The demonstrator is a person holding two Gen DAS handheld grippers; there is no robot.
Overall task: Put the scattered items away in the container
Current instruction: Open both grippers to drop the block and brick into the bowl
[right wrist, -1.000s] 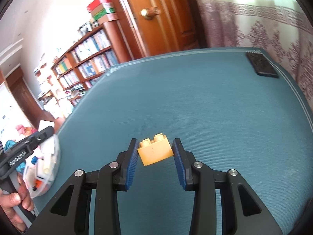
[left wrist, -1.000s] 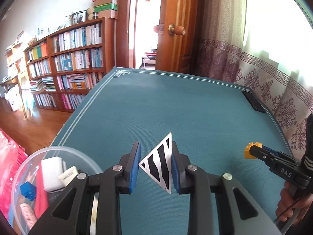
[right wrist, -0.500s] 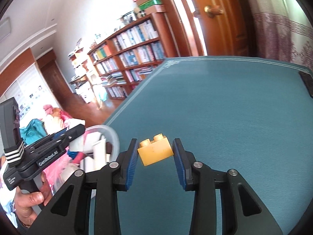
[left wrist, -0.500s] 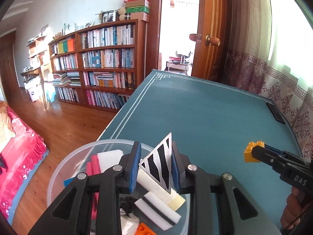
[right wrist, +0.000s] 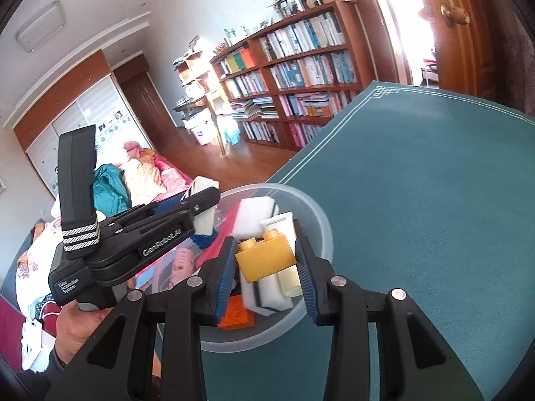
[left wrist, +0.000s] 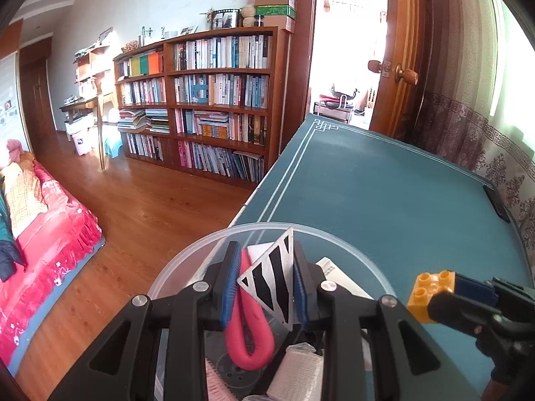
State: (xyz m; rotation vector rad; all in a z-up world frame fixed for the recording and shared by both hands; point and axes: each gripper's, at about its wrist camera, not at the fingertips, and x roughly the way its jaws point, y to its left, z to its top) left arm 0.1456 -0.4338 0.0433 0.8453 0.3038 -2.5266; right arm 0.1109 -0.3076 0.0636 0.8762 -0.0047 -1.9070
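Left gripper clamped on striped triangular card, held above clear round container. Right gripper clamped on yellow brick, also above container, near its right rim. Inside container: red looped strap, orange brick, white foam blocks, white tube. Container resting near left edge of teal table. Beyond: wooden floor, bookshelf, open door.
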